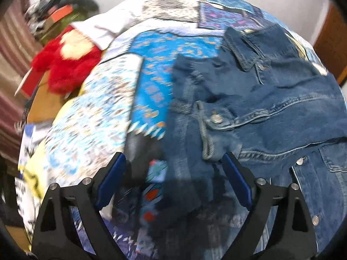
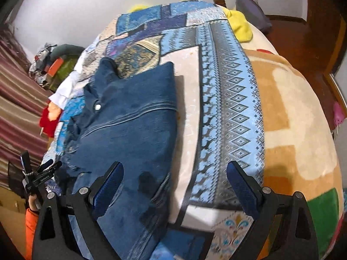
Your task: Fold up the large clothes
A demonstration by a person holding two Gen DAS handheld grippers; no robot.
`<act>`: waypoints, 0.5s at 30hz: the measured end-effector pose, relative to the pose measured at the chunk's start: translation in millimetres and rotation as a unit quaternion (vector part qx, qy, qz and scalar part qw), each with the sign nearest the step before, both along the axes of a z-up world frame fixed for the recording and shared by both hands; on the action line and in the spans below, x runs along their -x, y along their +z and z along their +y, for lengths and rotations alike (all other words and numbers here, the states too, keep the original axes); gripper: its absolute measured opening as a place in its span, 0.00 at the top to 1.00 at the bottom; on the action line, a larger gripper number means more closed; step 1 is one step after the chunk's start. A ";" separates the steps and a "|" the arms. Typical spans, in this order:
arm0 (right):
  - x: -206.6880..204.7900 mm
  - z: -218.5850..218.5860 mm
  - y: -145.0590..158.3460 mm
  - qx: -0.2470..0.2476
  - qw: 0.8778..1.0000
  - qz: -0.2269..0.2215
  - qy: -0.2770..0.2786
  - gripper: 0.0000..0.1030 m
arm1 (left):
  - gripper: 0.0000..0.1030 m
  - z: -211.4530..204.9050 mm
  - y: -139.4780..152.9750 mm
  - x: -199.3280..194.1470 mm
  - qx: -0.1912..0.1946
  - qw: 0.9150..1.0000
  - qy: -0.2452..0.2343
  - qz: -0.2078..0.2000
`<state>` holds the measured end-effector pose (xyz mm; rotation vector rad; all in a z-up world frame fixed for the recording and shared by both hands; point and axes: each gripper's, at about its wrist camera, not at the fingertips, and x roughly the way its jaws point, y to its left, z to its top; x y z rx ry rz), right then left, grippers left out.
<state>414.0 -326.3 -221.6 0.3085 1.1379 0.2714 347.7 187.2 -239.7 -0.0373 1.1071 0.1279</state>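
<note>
1. Denim jacket (image 2: 130, 125): lies on the patchwork bedspread (image 2: 229, 99), toward its left half in the right wrist view. Its right side shows a plain, straight-edged panel, which suggests one fold is already made.
2. Remaining work, as a judgement: the collar (image 1: 245, 52), buttoned pocket flap (image 1: 219, 119) and rumpled front are exposed in the left wrist view, so the left side and the final fold appear not yet done.
3. Left gripper (image 1: 173, 162): jaws spread wide above the jacket's left edge, nothing between the pads.
4. Right gripper (image 2: 175, 171): jaws likewise spread, hovering over the jacket's lower edge and bedspread, holding nothing.
5. Surface: a bed; beside the bedspread lies a beige and orange blanket (image 2: 292, 119).
6. Room: white wall, striped curtain (image 2: 19, 99) at left, a red plush toy (image 1: 65, 65) and clutter near the bed's far corner.
</note>
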 end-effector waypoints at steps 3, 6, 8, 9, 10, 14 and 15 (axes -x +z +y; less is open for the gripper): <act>13.6 6.6 11.0 -0.016 1.000 -0.007 0.015 0.08 | 0.12 13.6 5.7 17.8 0.032 0.999 0.010 0.002; 29.0 11.6 15.3 -0.024 0.999 -0.008 0.028 0.08 | 0.12 16.5 -0.3 43.4 0.045 0.999 0.009 0.013; 44.9 16.4 12.0 -0.037 0.999 0.002 0.030 0.08 | 0.12 17.5 -8.6 65.6 0.042 0.999 0.008 0.026; 53.0 18.0 10.1 -0.043 0.999 0.005 0.033 0.08 | 0.12 17.5 -12.5 72.8 0.041 0.999 0.009 0.031; 62.1 19.3 8.2 -0.048 0.998 0.008 0.036 0.08 | 0.12 18.4 -17.0 80.5 0.043 0.998 0.011 0.036; 96.3 21.4 5.6 -0.060 0.998 0.015 0.033 0.08 | 0.12 24.7 -33.5 112.8 0.077 0.995 0.024 0.056; 101.7 21.2 6.0 -0.065 0.997 0.015 0.034 0.08 | 0.12 25.1 -36.6 118.6 0.083 0.995 0.026 0.058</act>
